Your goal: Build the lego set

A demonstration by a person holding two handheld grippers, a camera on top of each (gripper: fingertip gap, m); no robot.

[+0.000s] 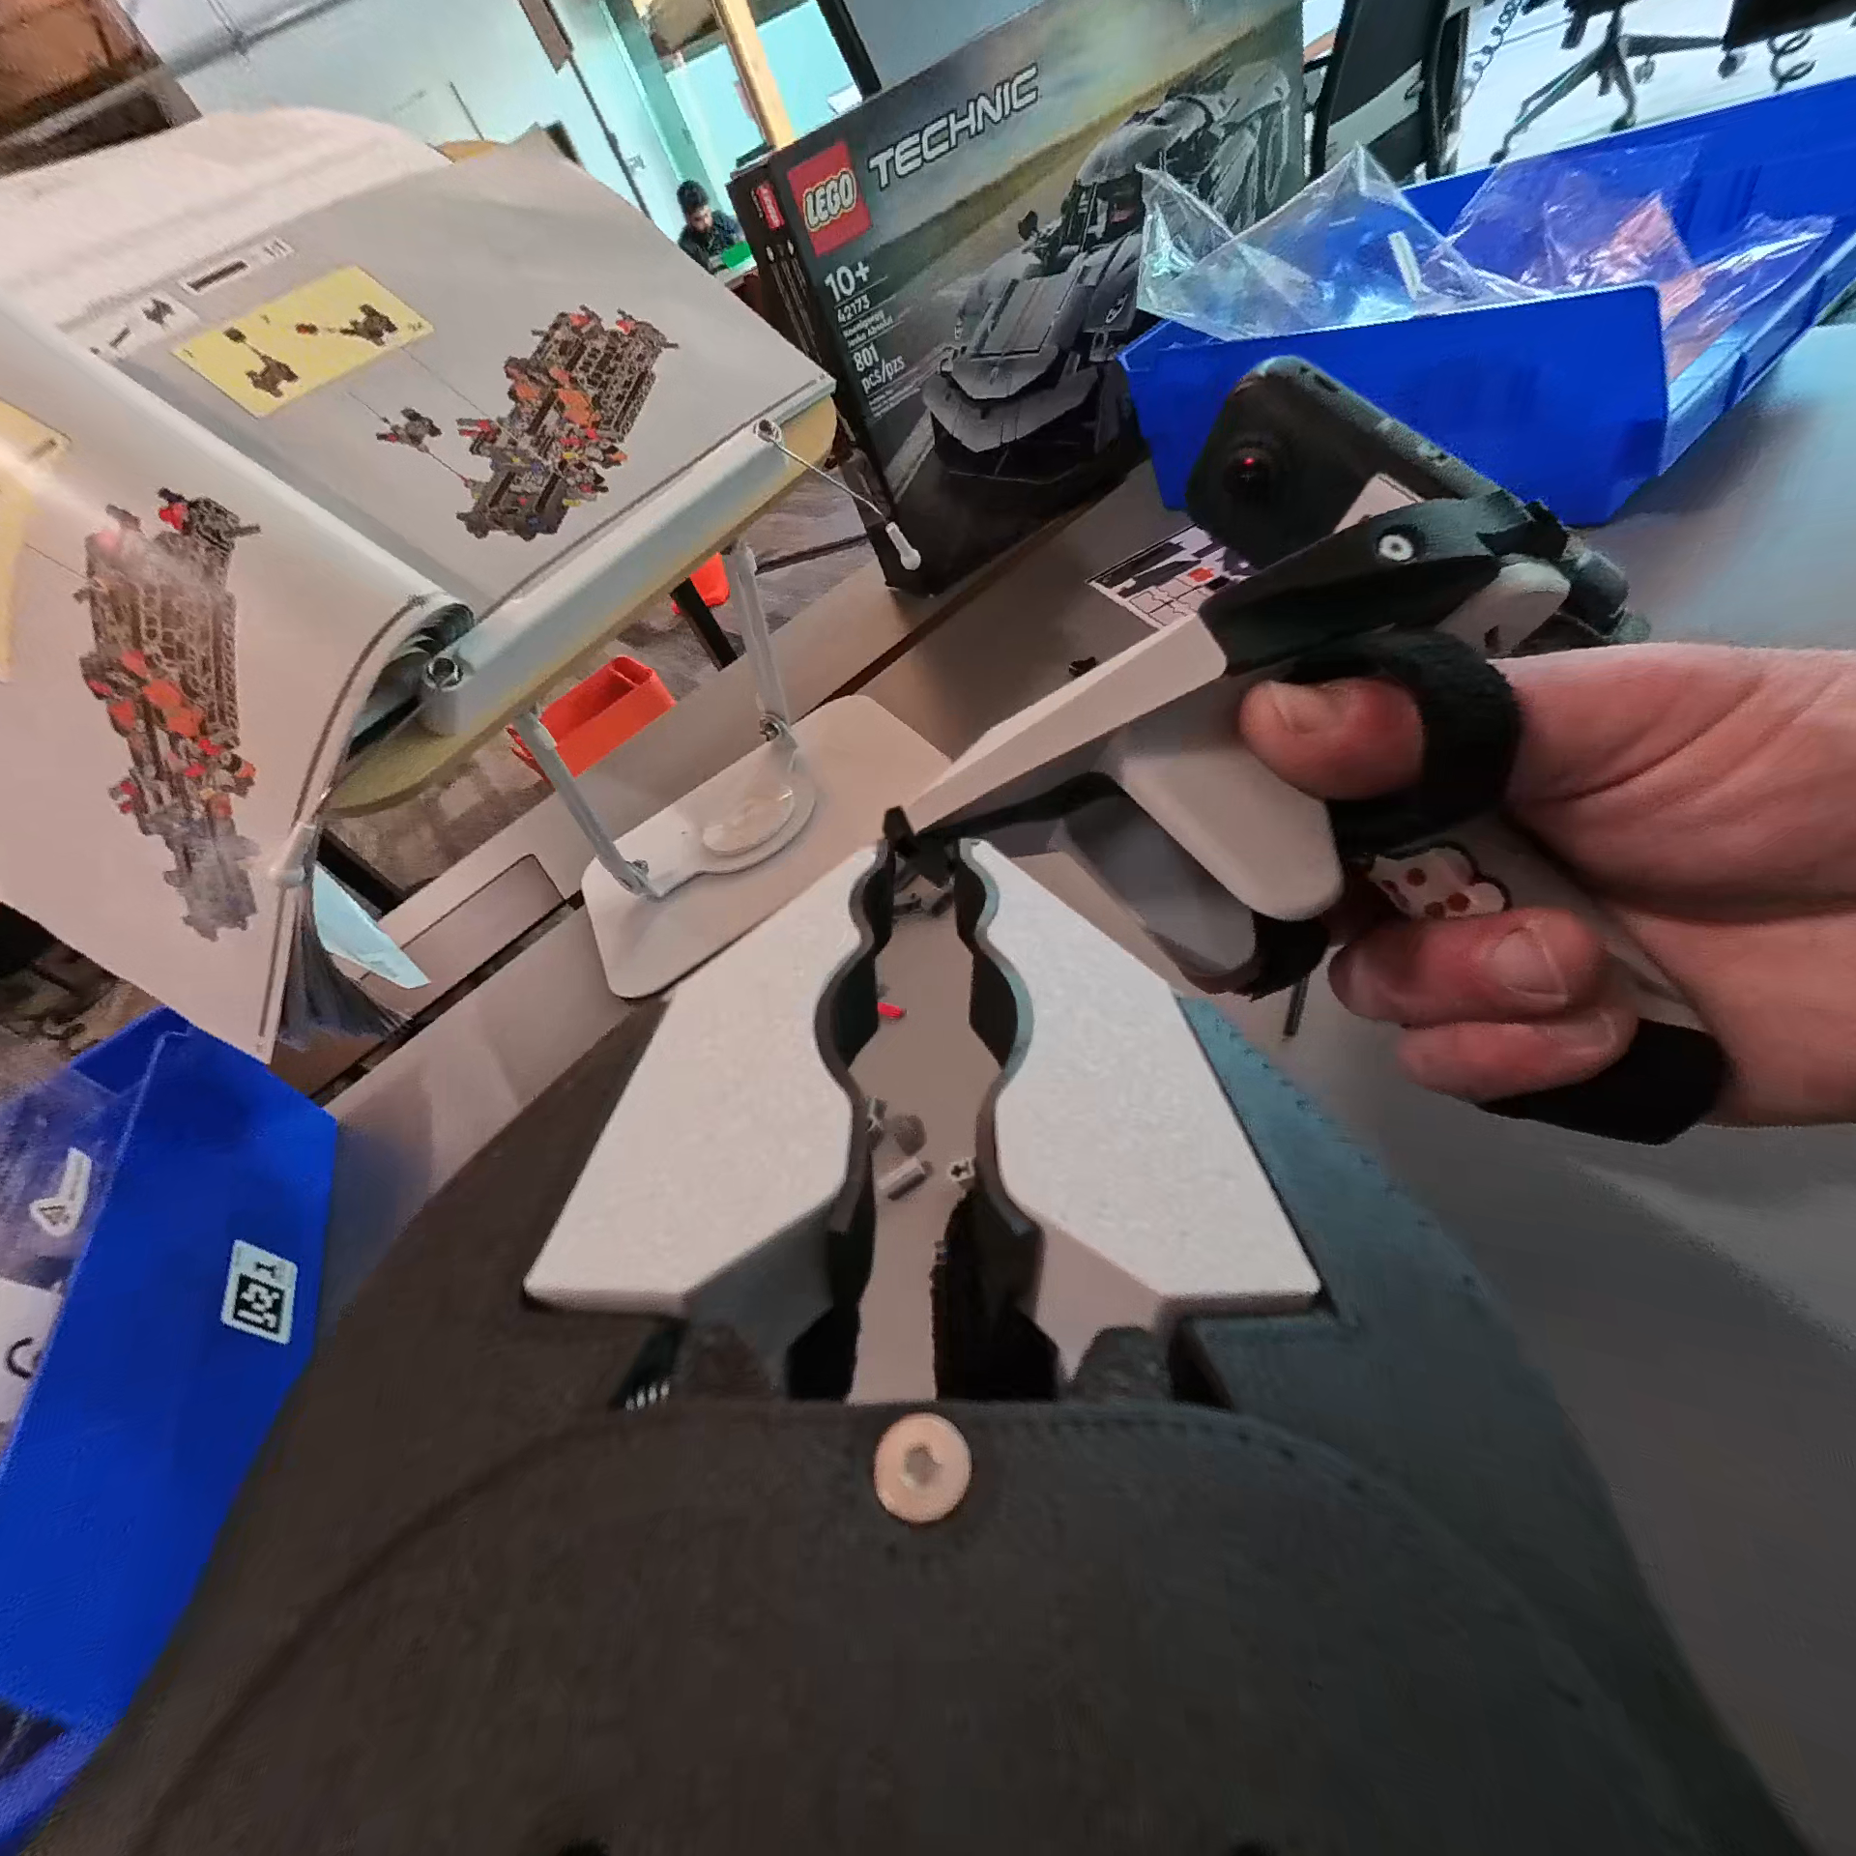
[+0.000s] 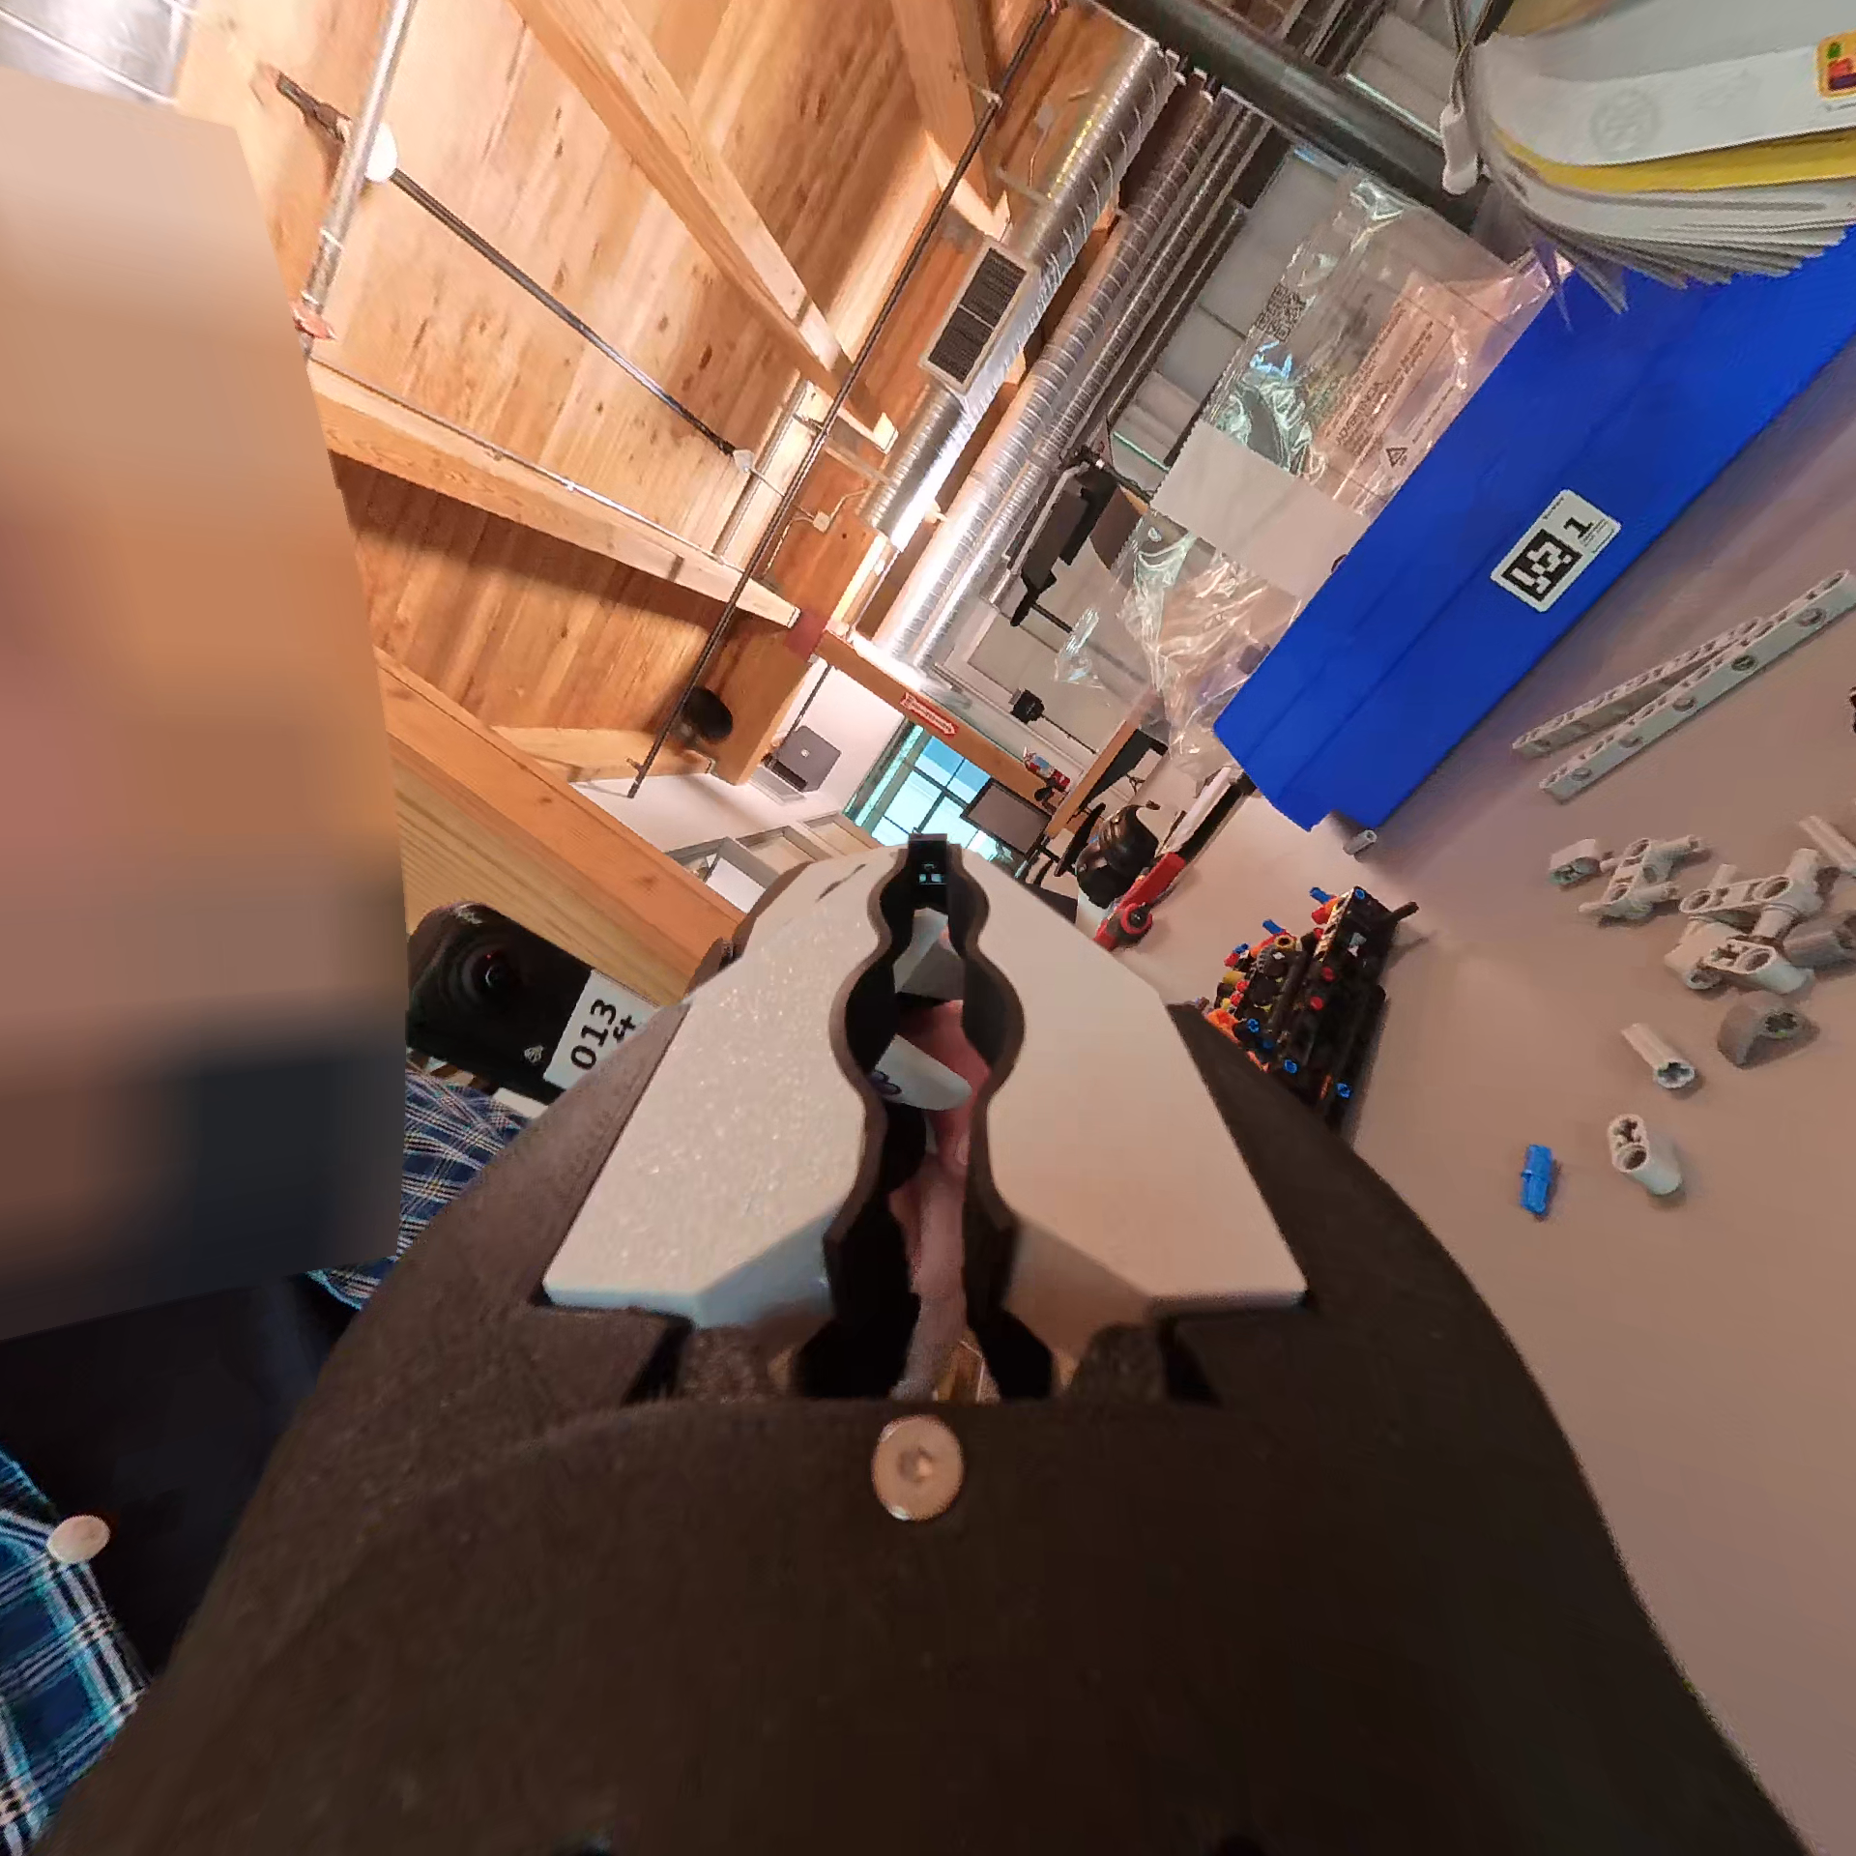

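A ceiling of timber beams (image 2: 603, 301) and silver ducts (image 2: 1014, 402) is seen; office chairs (image 1: 1607, 50) are placed beyond the grey table (image 2: 1607, 1406).

1. Small black piece (image 2: 926, 872) — pinched at the fingertips, held in the air.
2. Partly built black model (image 2: 1306, 989) with red, orange and blue pins — on the grey table.
3. Loose grey connectors (image 2: 1727, 929) and two long grey beams (image 2: 1687, 693) lie nearby.

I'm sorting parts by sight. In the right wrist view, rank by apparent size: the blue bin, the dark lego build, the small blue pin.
1. Blue bin, largest.
2. Dark lego build.
3. Blue pin, smallest.
The bin lies farther off yet looks biggest, so the order seems safe.
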